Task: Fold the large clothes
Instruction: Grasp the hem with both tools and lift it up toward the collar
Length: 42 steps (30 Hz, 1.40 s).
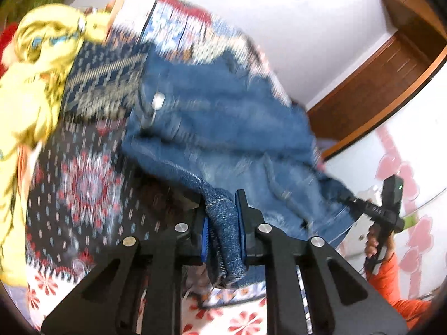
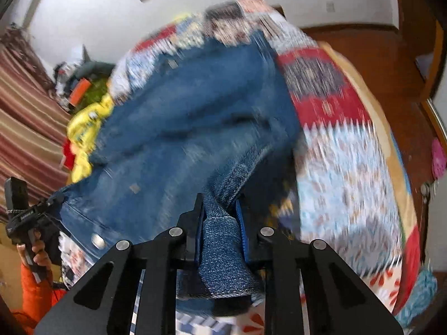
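Note:
A blue denim jacket with metal buttons lies spread over a patterned bedspread. My left gripper is shut on a bunched hem of the denim, lifted a little off the bed. My right gripper is shut on another folded edge of the same jacket. Each gripper shows in the other's view: the right one at far right, the left one at far left, both hand-held. Both views are motion-blurred.
A yellow garment lies heaped at the left of the bed, also seen in the right wrist view. A wooden door and white wall stand beyond the bed. A striped curtain hangs at left. The bedspread runs on to the right.

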Each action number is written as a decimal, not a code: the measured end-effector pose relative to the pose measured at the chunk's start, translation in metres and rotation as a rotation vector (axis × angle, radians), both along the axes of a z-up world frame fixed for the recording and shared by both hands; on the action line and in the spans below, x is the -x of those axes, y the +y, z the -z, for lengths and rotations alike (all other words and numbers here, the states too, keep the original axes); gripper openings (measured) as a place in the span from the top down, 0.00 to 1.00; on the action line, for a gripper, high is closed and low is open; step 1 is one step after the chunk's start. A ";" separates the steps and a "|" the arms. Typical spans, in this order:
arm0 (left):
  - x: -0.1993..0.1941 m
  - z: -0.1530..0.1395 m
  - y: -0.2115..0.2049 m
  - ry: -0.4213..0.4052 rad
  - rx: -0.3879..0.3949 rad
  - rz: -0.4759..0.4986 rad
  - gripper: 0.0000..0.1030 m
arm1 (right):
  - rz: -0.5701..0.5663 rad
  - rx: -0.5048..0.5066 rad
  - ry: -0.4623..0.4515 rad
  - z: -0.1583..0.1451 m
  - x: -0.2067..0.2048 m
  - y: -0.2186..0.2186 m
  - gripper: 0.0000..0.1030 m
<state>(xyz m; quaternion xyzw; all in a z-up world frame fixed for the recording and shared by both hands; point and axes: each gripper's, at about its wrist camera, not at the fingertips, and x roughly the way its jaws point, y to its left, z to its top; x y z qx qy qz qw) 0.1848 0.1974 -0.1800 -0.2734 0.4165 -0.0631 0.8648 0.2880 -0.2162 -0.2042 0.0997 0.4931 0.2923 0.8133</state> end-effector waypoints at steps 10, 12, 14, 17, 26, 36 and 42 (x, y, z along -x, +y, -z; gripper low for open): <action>-0.096 -0.065 0.048 -0.147 0.027 -0.082 0.86 | 0.022 -0.052 -0.191 -0.076 -0.080 0.041 0.84; -0.123 -0.058 0.063 -0.137 0.040 -0.118 0.86 | 0.046 -0.048 -0.189 -0.081 -0.103 0.047 0.84; -0.153 -0.045 0.076 -0.111 0.045 -0.159 0.86 | 0.087 -0.046 -0.182 -0.078 -0.134 0.052 0.84; -0.191 -0.011 0.090 -0.049 0.037 -0.188 0.86 | 0.113 -0.051 -0.133 -0.060 -0.169 0.061 0.84; -0.237 0.078 0.088 0.147 -0.094 -0.124 0.82 | 0.097 0.095 -0.015 0.022 -0.220 0.090 0.79; -0.212 0.011 0.056 0.113 -0.323 -0.029 0.68 | 0.055 0.176 -0.138 -0.037 -0.188 0.086 0.71; -0.177 -0.042 0.034 -0.054 -0.423 -0.079 0.23 | 0.099 0.195 -0.352 -0.080 -0.144 0.080 0.33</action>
